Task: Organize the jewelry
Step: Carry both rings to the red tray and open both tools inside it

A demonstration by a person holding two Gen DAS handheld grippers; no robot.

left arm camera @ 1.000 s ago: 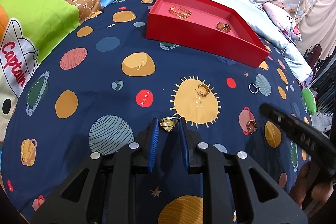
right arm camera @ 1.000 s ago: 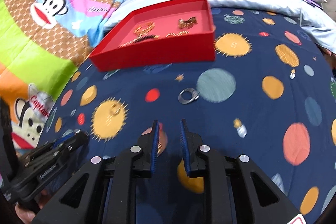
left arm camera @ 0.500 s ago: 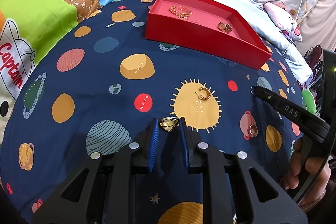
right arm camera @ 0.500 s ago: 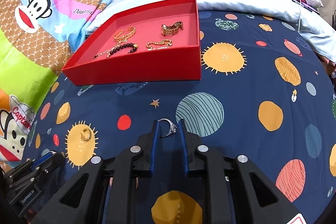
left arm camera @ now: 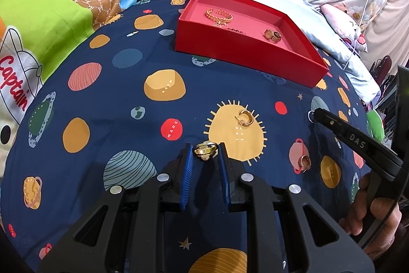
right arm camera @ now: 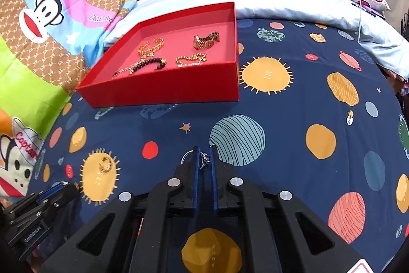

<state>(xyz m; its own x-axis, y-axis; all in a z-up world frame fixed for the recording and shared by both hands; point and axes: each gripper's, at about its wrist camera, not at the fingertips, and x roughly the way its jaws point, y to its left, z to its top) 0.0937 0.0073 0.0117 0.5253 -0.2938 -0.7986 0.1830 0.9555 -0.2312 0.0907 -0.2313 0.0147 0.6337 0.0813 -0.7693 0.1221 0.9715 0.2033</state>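
Left tongs (left arm camera: 205, 154): clamped on a gold ring (left arm camera: 204, 150), held at the tips above the planet-print bedsheet (left arm camera: 115, 99). Right tongs (right arm camera: 204, 157): jaws have just been closing, now pinched on a silver ring (right arm camera: 204, 161), whose band sticks out on the left side of the tips. Red tray (right arm camera: 163, 87) is seen further back on the bed, holding a gold watch (right arm camera: 205, 40), gold chains (right arm camera: 150, 47) and a dark bead bracelet (right arm camera: 150, 63). A gold hoop ring (left arm camera: 245, 117) lies loose on the sun print, between the tray and the left tongs. Another small ring (left arm camera: 304, 161) lies on the pink planet print, near the right tongs' arm. A hand (left arm camera: 375, 219) is seen gripping the right tool at lower right.
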